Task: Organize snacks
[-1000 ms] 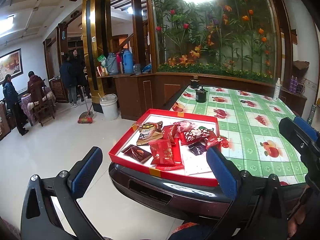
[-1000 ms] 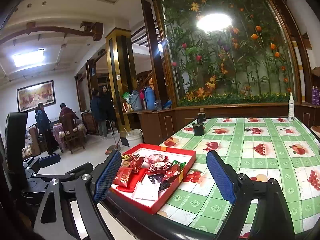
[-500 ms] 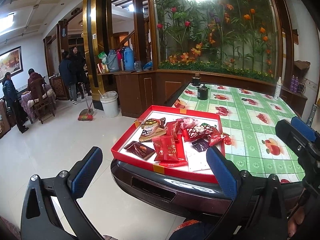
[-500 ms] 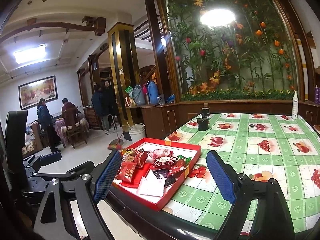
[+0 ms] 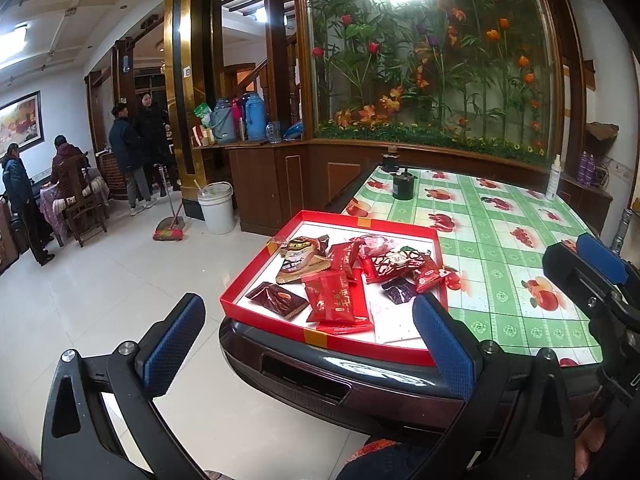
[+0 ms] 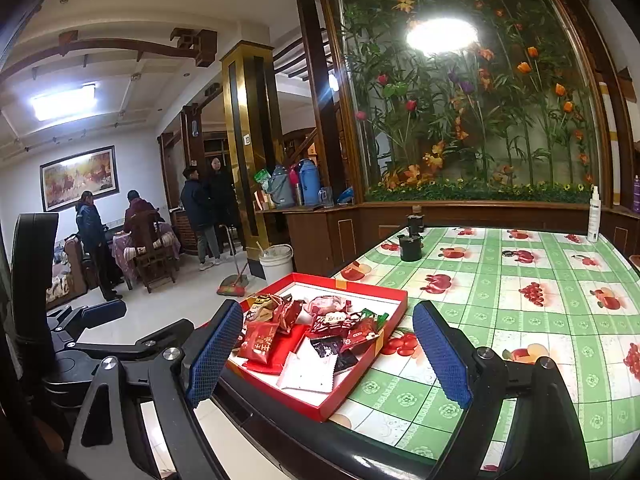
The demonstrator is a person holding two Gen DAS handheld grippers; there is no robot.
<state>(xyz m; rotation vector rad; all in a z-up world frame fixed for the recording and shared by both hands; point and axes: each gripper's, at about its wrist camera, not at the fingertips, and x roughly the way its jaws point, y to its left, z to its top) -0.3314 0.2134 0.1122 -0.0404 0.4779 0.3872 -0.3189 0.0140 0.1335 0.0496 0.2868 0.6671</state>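
Left gripper is held short of the table edge, jaws spread wide, nothing between the pads. Just beyond it, a shallow red tray is seen at the near corner of the table, with snack packets heaped loosely inside. Right gripper is likewise spread and empty, near the tray's right side.
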